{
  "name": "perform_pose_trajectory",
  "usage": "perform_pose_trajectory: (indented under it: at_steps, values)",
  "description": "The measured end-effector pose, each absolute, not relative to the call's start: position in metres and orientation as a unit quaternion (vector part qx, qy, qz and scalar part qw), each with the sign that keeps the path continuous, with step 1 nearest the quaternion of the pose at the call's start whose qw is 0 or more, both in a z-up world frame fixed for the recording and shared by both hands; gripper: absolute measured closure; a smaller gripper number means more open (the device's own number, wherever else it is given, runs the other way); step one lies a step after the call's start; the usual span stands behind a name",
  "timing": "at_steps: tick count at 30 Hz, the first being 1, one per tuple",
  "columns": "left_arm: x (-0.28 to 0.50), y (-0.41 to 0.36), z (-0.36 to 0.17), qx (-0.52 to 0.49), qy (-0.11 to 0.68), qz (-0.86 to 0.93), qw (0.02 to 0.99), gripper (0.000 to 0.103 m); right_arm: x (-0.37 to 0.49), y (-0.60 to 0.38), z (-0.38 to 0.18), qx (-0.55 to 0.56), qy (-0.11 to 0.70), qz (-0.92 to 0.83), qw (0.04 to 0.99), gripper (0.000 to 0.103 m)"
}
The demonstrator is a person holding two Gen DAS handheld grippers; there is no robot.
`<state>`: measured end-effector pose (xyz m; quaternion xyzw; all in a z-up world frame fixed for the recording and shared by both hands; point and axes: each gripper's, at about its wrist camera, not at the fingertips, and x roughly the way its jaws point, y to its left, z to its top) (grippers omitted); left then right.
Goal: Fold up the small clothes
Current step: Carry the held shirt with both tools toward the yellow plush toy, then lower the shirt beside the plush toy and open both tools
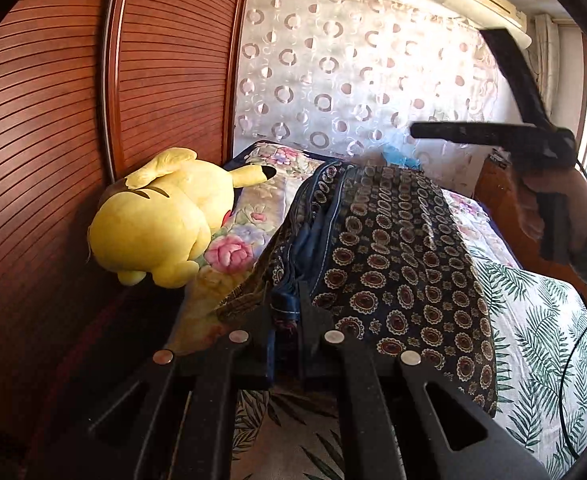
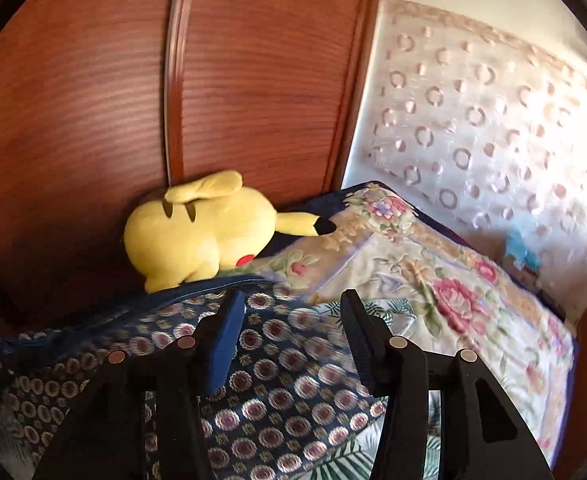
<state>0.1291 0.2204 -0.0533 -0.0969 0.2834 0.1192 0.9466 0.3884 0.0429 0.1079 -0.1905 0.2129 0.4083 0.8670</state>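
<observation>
A dark blue garment with red-and-gold medallions (image 1: 393,256) lies on the bed. My left gripper (image 1: 287,308) is shut on its bunched blue edge and holds that end up near the camera. My right gripper (image 2: 293,304) is open and empty just above the same garment (image 2: 277,380). It also shows in the left wrist view (image 1: 453,80), raised at the upper right with its fingers spread wide.
A yellow plush toy (image 1: 161,224) lies against the brown slatted wardrobe (image 1: 53,160) on a floral quilt (image 2: 433,280). The bed sheet has a green leaf print (image 1: 545,332). A sheer curtain with ring patterns (image 1: 353,80) hangs behind the bed.
</observation>
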Motion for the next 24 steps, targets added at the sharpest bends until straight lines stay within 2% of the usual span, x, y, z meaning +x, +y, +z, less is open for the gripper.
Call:
perform_pose_trajectory:
  at_steps: [3,6,8,9,10,11,12,16,24]
  values:
    - [0.129,0.221,-0.052,-0.097,0.288,0.125,0.945,0.092,0.391,0.030,0.091,-0.184,0.247,0.424,0.852,0.051]
    - [0.130,0.222,-0.052,-0.082,0.287,0.138,0.944,0.081,0.397,0.026,0.067,-0.184,0.284,0.430,0.837,0.051]
    - [0.127,0.222,-0.050,-0.080,0.281,0.139,0.946,0.058,0.401,0.026,0.052,-0.183,0.304,0.420,0.835,0.051]
    - [0.125,0.221,-0.048,-0.081,0.278,0.132,0.948,0.055,0.403,0.025,0.045,-0.179,0.314,0.416,0.834,0.051]
    - [0.123,0.220,-0.046,-0.080,0.276,0.126,0.949,0.041,0.404,0.024,0.040,-0.175,0.319,0.412,0.835,0.051]
    - [0.122,0.217,-0.044,-0.078,0.275,0.124,0.950,0.018,0.406,0.025,0.039,-0.171,0.321,0.409,0.837,0.051]
    - [0.120,0.216,-0.043,-0.076,0.272,0.123,0.951,0.012,0.406,0.023,0.039,-0.165,0.321,0.408,0.839,0.051]
    - [0.114,0.204,-0.035,-0.059,0.262,0.115,0.956,0.001,0.391,0.009,0.050,-0.141,0.314,0.405,0.847,0.051]
    - [0.105,0.165,-0.023,-0.036,0.251,0.073,0.965,0.001,0.306,-0.056,0.060,-0.122,0.275,0.375,0.877,0.051]
